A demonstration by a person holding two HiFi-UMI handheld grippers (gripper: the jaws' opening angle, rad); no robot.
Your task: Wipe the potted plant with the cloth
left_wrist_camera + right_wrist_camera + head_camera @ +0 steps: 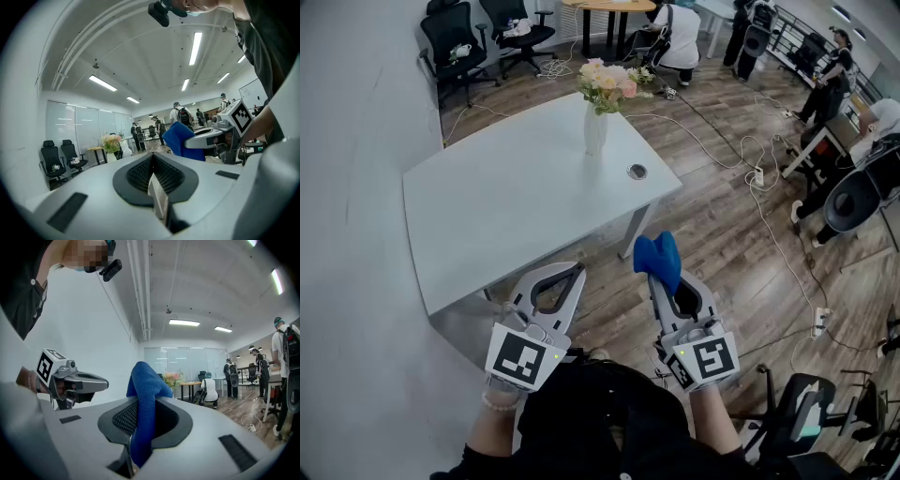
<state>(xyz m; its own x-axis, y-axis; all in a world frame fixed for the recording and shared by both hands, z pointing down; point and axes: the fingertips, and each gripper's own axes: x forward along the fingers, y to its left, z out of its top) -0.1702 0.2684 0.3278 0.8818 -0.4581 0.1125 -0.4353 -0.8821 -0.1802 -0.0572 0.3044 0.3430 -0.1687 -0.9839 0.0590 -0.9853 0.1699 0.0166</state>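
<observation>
Wood-plank office floor, plain white bench (487, 216) ahead. Potted plant (598, 103) stands upright near the bench's far edge: slim smooth white vase, long axis vertical, pink and cream blooms with green leaves on top. It sits well ahead of both tongs, roughly on the line between them. Right tongs (670, 281) pinch a blue cloth (659, 255), nubby weave, folded into a soft hump past the tips. Left tongs (573, 276) pressed together, nothing in them. Reach looks like forward and slightly left for the right hand.
</observation>
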